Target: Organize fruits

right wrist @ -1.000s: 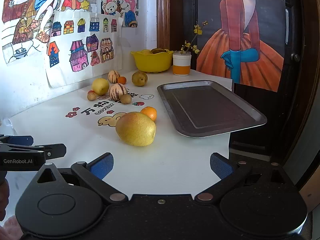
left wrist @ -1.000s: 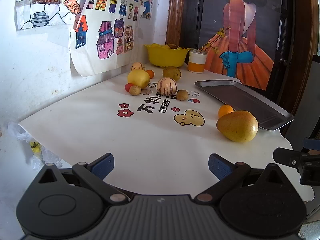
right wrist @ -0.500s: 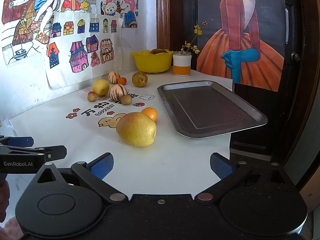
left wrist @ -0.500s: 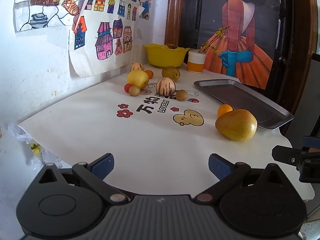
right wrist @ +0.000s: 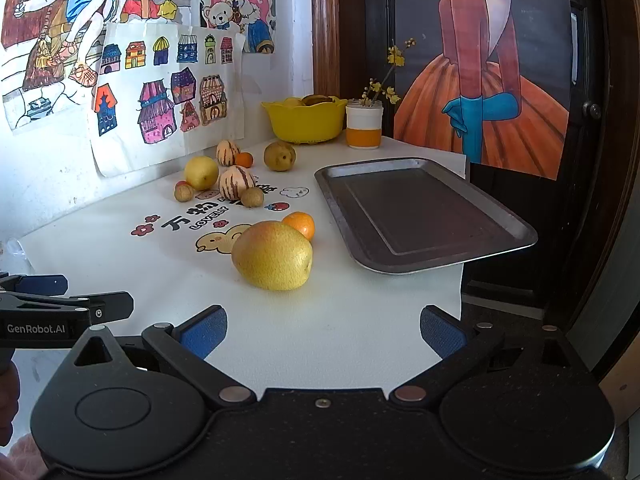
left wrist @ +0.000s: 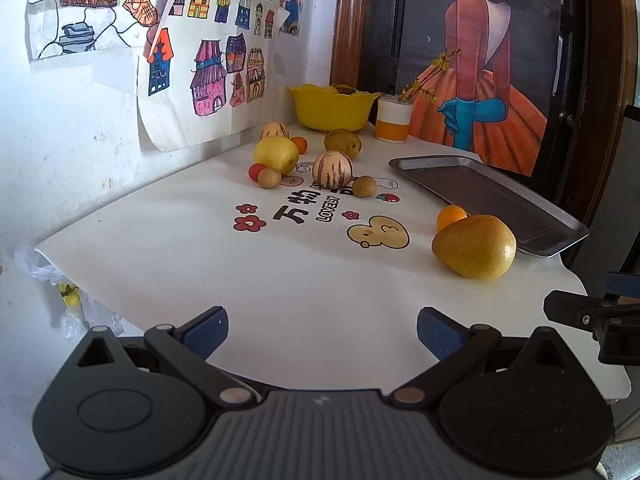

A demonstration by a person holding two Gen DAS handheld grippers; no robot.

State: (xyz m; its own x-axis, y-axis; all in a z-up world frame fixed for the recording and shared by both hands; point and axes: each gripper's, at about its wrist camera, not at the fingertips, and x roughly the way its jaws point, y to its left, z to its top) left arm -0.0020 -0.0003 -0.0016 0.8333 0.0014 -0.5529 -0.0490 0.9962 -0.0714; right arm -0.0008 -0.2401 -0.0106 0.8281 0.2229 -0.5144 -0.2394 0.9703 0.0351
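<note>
On the desk (right wrist: 352, 312), a big yellow fruit (right wrist: 273, 256) is sitting beside the tray (right wrist: 420, 212); you are holding both the left claw (left wrist: 320, 332) and the right claw (right wrist: 322, 330) wide apart.

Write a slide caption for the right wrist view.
Open right gripper faces a large yellow fruit beside an empty metal tray.

I hold my left gripper (left wrist: 318, 330) low and level, its blue-padded fingers (left wrist: 206, 330) spread wide with nothing between them. My right gripper (right wrist: 320, 330) sits beside it at the same height, jaws equally wide apart and empty, both pointing forward.
</note>
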